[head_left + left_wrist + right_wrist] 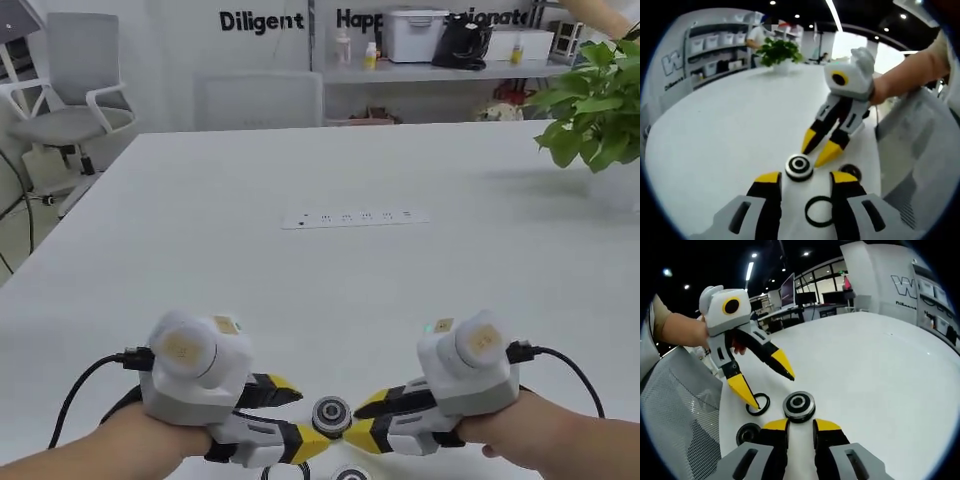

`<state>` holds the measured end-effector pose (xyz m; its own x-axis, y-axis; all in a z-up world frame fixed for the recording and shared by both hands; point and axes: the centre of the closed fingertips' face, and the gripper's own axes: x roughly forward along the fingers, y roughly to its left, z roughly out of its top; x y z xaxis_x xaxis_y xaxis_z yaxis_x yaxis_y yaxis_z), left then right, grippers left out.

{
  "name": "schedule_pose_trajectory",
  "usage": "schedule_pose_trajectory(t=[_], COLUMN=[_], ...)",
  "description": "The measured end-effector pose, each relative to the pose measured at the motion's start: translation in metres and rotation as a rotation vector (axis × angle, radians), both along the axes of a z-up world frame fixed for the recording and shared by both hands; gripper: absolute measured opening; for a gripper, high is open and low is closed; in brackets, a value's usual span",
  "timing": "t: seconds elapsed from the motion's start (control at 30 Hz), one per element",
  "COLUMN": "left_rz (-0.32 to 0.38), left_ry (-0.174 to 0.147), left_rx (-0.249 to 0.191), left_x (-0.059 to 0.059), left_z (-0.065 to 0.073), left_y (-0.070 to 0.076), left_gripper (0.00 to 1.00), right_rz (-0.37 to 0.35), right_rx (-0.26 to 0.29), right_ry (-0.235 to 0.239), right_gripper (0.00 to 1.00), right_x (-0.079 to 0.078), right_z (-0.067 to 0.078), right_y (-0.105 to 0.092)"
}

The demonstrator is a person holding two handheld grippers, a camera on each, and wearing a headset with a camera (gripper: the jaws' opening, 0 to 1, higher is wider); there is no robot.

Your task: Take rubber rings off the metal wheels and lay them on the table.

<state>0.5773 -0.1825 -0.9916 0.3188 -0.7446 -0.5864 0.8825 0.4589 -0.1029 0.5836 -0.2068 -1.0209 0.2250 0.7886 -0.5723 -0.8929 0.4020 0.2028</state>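
Observation:
A metal wheel (pixel 331 413) with a dark rubber rim lies flat near the table's front edge, between the two grippers' tips. My left gripper (pixel 302 415) is open wide, its yellow tips on either side of the wheel (pixel 799 167). A loose black rubber ring (pixel 820 211) lies on the table between its jaws. My right gripper (pixel 362 418) points at the wheel (pixel 799 406) from the other side, narrowly open and holding nothing. A second wheel (pixel 748 432) lies nearer the table edge. The ring (pixel 758 404) touches the left gripper's lower fingertip (pixel 747 392).
A white power strip (pixel 355 217) is set in the middle of the table (pixel 200 250). A potted plant (pixel 595 100) stands at the far right. Office chairs (pixel 70 90) and a shelf with boxes (pixel 415 35) are behind. A mesh chair (pixel 680 415) sits at the near edge.

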Motion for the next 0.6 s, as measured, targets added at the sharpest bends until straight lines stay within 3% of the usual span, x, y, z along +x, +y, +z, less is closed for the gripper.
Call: schedule_pose_trajectory(t=[0.6], left_rz=[-0.027], left_ry=[-0.005], left_rx=[0.031], left_x=[0.006], left_z=[-0.008], left_y=[-0.015], left_gripper=[0.30], right_rz=[0.001], right_rx=[0.003], right_ry=[-0.020], right_gripper=[0.13], right_x=[0.001], right_z=[0.000], right_y=[0.002])
